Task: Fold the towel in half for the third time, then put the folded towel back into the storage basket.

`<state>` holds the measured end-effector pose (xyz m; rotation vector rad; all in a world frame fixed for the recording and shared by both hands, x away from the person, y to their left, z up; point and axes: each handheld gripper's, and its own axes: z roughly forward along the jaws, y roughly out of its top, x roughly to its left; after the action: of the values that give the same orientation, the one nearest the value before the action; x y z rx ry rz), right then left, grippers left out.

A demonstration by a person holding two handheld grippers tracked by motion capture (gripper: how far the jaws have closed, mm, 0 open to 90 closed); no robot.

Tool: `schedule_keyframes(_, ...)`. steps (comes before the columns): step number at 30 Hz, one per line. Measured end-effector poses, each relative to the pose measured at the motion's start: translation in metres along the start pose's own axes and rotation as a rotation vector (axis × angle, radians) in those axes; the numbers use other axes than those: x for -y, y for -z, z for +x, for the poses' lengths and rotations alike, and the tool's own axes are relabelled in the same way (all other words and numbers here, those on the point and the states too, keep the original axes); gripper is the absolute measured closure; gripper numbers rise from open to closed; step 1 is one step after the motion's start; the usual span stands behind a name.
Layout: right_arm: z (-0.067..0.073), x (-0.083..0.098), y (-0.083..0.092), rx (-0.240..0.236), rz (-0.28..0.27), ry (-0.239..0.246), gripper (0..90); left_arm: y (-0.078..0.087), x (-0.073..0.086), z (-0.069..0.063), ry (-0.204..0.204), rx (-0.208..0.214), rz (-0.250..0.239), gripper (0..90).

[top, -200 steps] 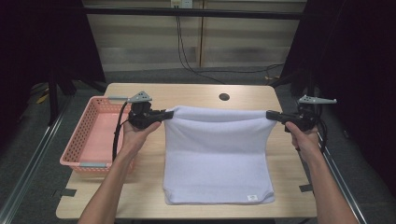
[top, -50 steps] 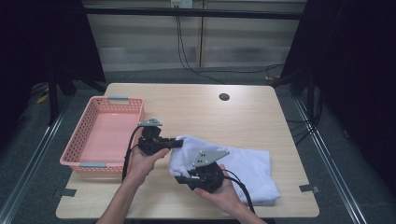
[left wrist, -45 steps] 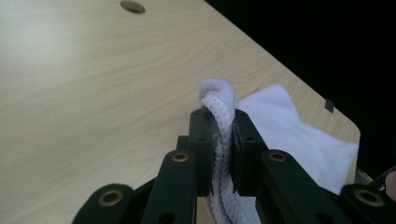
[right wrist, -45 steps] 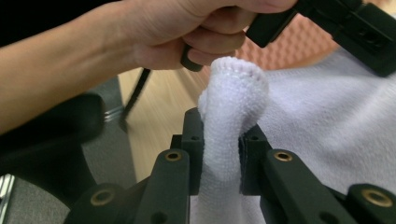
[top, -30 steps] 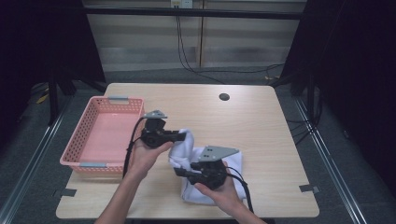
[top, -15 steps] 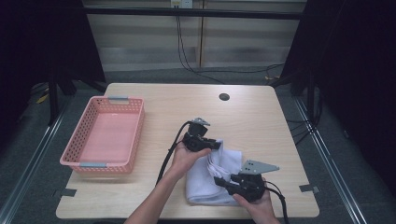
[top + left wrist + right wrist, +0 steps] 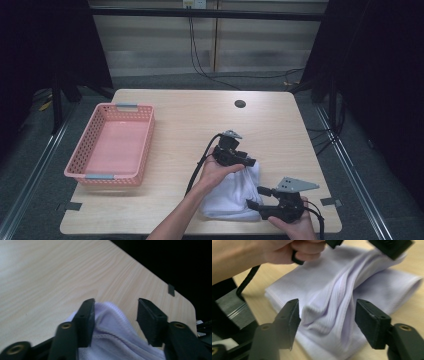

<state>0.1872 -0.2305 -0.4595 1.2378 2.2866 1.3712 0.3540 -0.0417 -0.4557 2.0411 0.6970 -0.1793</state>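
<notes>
On the tabletop [image 7: 190, 120], near its front right corner, lay a white towel [image 7: 231, 195], folded into a thick, rumpled wad with fine ribbing and a stitched hem. No label or writing could be made out, perhaps hidden in the folds. The left tool [image 7: 246, 163] had just been opening, its jaws wide with the towel's far edge loose between them. The right tool [image 7: 254, 198], at the near edge, had likewise just spread, towel between its jaws, ungripped.
</notes>
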Motion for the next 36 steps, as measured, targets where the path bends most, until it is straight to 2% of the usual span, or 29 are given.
schedule_keyframes(2,-0.007,-0.009,0.001,0.016,-0.009,-0.014,30.0,0.011,-0.002,0.0,-0.001,-0.019,-0.021,41.8)
schedule_keyframes(3,-0.011,-0.014,0.0,0.029,-0.014,-0.029,28.4,0.011,-0.002,0.0,-0.001,-0.019,-0.021,40.3)
schedule_keyframes(5,-0.016,-0.018,-0.002,0.042,-0.025,-0.033,28.8,0.026,-0.002,0.001,0.003,-0.034,-0.034,39.8)
schedule_keyframes(6,-0.026,-0.029,-0.008,0.085,-0.017,-0.018,28.2,0.038,0.001,0.002,-0.01,-0.054,-0.039,39.8)
schedule_keyframes(7,-0.031,-0.034,-0.013,0.107,-0.015,-0.006,27.9,0.045,0.003,0.003,-0.013,-0.068,-0.04,39.7)
schedule_keyframes(8,-0.031,-0.034,-0.013,0.107,-0.015,-0.006,27.9,0.045,0.003,0.003,-0.013,-0.068,-0.04,39.3)
schedule_keyframes(9,-0.039,-0.047,-0.026,0.129,0.008,0.007,27.0,0.051,0.006,0.004,-0.017,-0.068,-0.041,38.9)
schedule_keyframes(10,-0.043,-0.053,-0.034,0.131,0.008,0.012,27.1,0.062,0.013,0.004,-0.027,-0.079,-0.04,38.6)
schedule_keyframes(11,-0.043,-0.053,-0.034,0.131,0.008,0.012,27.1,0.062,0.013,0.004,-0.027,-0.079,-0.04,38.2)
schedule_keyframes(12,-0.049,-0.066,-0.051,0.131,0.044,0.018,25.5,0.071,0.022,0.002,-0.037,-0.081,-0.036,38.0)
schedule_keyframes(15,-0.055,-0.073,-0.068,0.152,0.078,0.026,26.3,0.078,0.031,-0.002,-0.044,-0.075,-0.031,37.7)
schedule_keyframes(16,-0.058,-0.073,-0.076,0.172,0.099,0.034,27.9,0.082,0.037,-0.004,-0.051,-0.081,-0.022,37.6)
schedule_keyframes(17,-0.064,-0.07,-0.086,0.236,0.15,0.026,32.8,0.086,0.043,-0.005,-0.063,-0.082,-0.016,37.5)
schedule_keyframes(18,-0.065,-0.067,-0.087,0.272,0.178,0.028,36.7,0.095,0.053,-0.009,-0.062,-0.095,-0.016,37.1)
schedule_keyframes(19,-0.067,-0.063,-0.085,0.302,0.19,0.038,38.8,0.1,0.058,-0.01,-0.063,-0.089,-0.01,37.0)
schedule_keyframes(20,-0.069,-0.058,-0.082,0.32,0.197,0.036,38.6,0.105,0.063,-0.011,-0.06,-0.101,-0.003,36.9)
schedule_keyframes(23,-0.077,-0.045,-0.071,0.314,0.199,0.02,37.0,0.117,0.082,-0.018,-0.061,-0.101,0.025,34.0)
schedule_keyframes(24,-0.078,-0.041,-0.069,0.304,0.195,0.006,37.0,0.117,0.082,-0.018,-0.061,-0.101,0.025,32.6)
schedule_keyframes(25,-0.078,-0.041,-0.069,0.304,0.195,0.006,37.0,0.12,0.09,-0.021,-0.071,-0.1,0.049,32.6)
schedule_keyframes(27,-0.082,-0.037,-0.068,0.27,0.179,-0.008,33.2,0.123,0.108,-0.026,-0.073,-0.092,0.08,28.8)
schedule_keyframes(28,-0.082,-0.037,-0.068,0.27,0.179,-0.008,33.2,0.123,0.116,-0.027,-0.065,-0.086,0.094,28.8)
schedule_keyframes(29,-0.085,-0.038,-0.07,0.228,0.156,-0.011,27.0,0.121,0.126,-0.028,-0.061,-0.087,0.115,26.2)
schedule_keyframes(31,-0.087,-0.039,-0.073,0.178,0.14,-0.015,22.3,0.116,0.131,-0.028,-0.054,-0.056,0.142,23.1)
schedule_keyframes(33,-0.09,-0.039,-0.077,0.151,0.157,-0.032,19.5,0.112,0.133,-0.029,-0.064,-0.059,0.169,22.1)
schedule_keyframes(35,-0.091,-0.038,-0.08,0.151,0.161,-0.031,18.3,0.11,0.135,-0.03,-0.067,-0.05,0.159,21.4)
schedule_keyframes(36,-0.094,-0.036,-0.083,0.128,0.165,-0.045,18.1,0.108,0.135,-0.03,-0.067,-0.055,0.162,21.8)
